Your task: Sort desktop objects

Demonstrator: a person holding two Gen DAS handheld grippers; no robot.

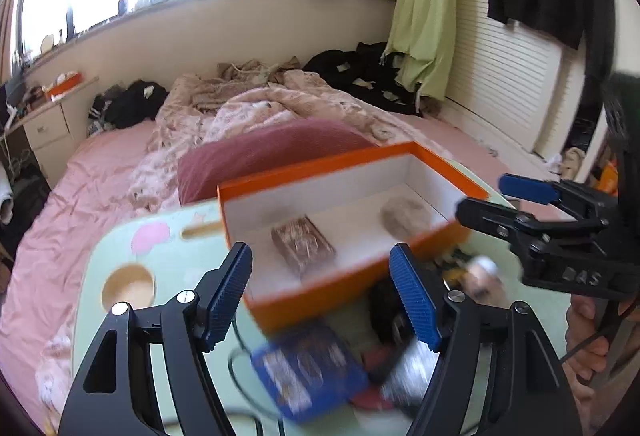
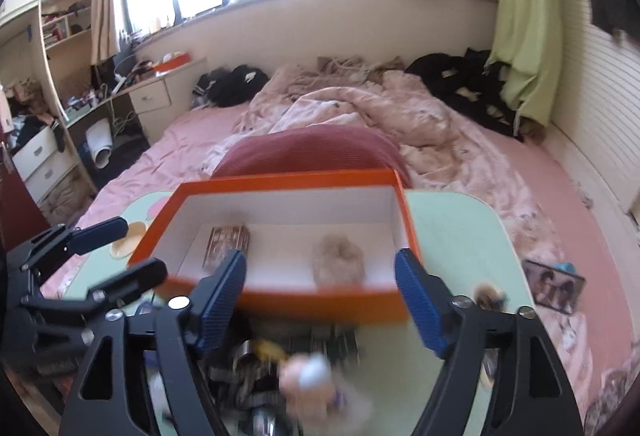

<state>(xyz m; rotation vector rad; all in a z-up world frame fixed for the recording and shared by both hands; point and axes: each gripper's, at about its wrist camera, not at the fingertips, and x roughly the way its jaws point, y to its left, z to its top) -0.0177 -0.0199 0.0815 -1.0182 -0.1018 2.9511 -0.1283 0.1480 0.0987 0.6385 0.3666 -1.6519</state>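
The sorting is sitting partway done. Two things are already lying inside the orange box (image 2: 280, 300): a patterned packet (image 2: 227, 247) towards its left and a fluffy beige thing (image 2: 338, 263) towards its right. On the green surface (image 2: 460, 236) just before the box, a blurred pile (image 2: 280, 368) and a blue packet (image 1: 310, 368) are waiting. The left tool (image 1: 320, 292) and right tool (image 2: 320, 300) are both hanging open, gripping nothing.

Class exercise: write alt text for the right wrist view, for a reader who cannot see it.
An open hand-held gripper hovers empty before an orange box on a pale green table, the box holding a patterned packet and a fluffy beige item. Blurred clutter lies nearer; an unmade pink bed lies beyond.
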